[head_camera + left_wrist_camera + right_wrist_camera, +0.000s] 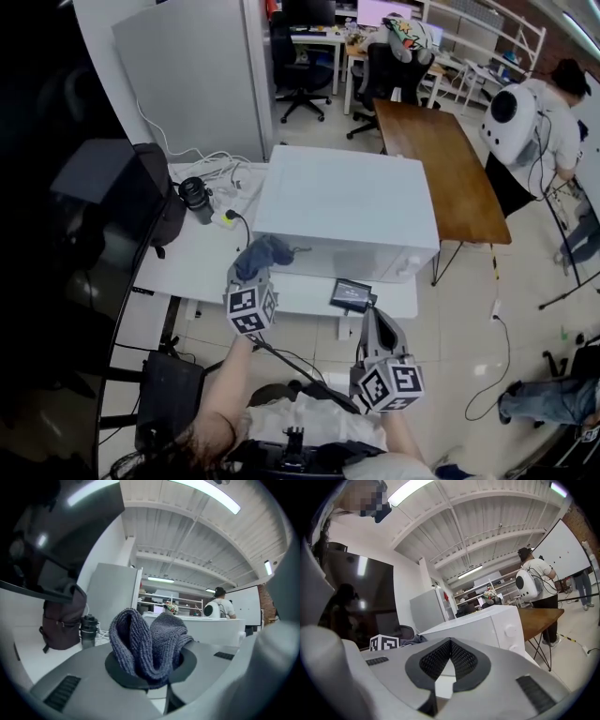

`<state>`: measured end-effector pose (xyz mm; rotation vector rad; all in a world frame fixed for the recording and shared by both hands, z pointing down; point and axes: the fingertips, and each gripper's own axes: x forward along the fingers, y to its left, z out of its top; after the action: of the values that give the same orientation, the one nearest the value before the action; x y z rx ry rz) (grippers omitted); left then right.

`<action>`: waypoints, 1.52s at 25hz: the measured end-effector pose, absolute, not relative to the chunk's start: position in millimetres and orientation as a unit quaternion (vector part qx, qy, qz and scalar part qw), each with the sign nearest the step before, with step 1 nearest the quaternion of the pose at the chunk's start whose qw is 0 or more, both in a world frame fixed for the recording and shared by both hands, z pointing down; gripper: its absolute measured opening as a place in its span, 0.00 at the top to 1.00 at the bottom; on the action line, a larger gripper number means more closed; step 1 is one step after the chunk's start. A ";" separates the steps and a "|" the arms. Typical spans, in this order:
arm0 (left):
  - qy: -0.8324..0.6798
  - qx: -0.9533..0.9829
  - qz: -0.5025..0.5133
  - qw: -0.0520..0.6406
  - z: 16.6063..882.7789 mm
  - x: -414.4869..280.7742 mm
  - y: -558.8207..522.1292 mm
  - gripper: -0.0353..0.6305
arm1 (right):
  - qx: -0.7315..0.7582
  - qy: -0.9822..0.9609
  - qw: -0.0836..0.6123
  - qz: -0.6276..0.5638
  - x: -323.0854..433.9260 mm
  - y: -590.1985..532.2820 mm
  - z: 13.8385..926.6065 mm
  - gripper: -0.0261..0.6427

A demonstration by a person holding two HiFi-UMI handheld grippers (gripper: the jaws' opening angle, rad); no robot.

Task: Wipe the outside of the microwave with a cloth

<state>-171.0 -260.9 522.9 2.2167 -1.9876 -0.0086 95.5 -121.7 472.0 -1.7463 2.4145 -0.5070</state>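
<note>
The white microwave (347,211) stands on a white table (192,258), its door and knobs facing the table's front edge. My left gripper (257,274) is shut on a bunched blue-grey cloth (264,253), held at the microwave's front left corner. In the left gripper view the cloth (147,644) bulges up between the jaws of the left gripper (150,670), with the microwave (201,630) behind it. My right gripper (372,317) hangs below the table's front edge, in front of the microwave. Seen in its own view, the right gripper (450,660) is shut on nothing, with the microwave (480,627) ahead.
A small dark device (351,294) lies on the table by the right gripper. A black backpack (157,199), a black cup (196,199) and cables sit left of the microwave. Behind are a grey cabinet (197,75), a wooden table (450,164) and a person (539,122).
</note>
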 end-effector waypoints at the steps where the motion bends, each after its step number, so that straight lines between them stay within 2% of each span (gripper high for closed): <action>1: -0.672 0.736 -0.001 0.083 524.5 -179.5 -261.1 0.86 | -0.575 0.798 0.062 -0.169 94.7 -121.4 471.5 0.93; 4: -0.670 0.738 0.014 0.081 528.0 -183.9 -260.9 0.86 | -0.574 0.798 0.065 -0.172 94.3 -119.6 470.3 0.93; 7: -0.642 0.760 0.002 0.096 522.4 -157.8 -249.8 0.86 | -0.578 0.795 0.063 -0.171 98.5 -115.8 470.7 0.93; 16: -0.390 0.914 0.011 0.109 525.7 70.0 -186.3 0.86 | -0.642 0.741 0.050 -0.189 149.0 -83.7 489.2 0.93; 20: -0.327 0.939 0.019 0.105 536.5 143.9 -193.7 0.86 | -0.676 0.710 0.046 -0.191 177.7 -65.5 495.2 0.93; 23: -0.320 0.939 0.032 0.120 553.4 173.4 -211.7 0.86 | -0.694 0.694 0.049 -0.187 192.6 -56.9 493.7 0.93; 27: -0.345 0.929 0.044 0.131 566.7 175.0 -234.5 0.86 | -0.702 0.686 0.051 -0.184 199.6 -51.7 490.9 0.93; 30: -0.376 0.915 0.040 0.143 572.9 149.4 -243.5 0.86 | -0.697 0.691 0.048 -0.184 194.9 -52.8 490.9 0.93; 38: -0.493 0.857 0.047 0.140 588.8 4.5 -263.4 0.86 | -0.650 0.736 0.046 -0.183 155.5 -76.3 491.2 0.93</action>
<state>4.5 -263.4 588.8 2.4768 -1.4256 0.1359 155.5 -76.3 491.2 -1.9844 2.2465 -0.5600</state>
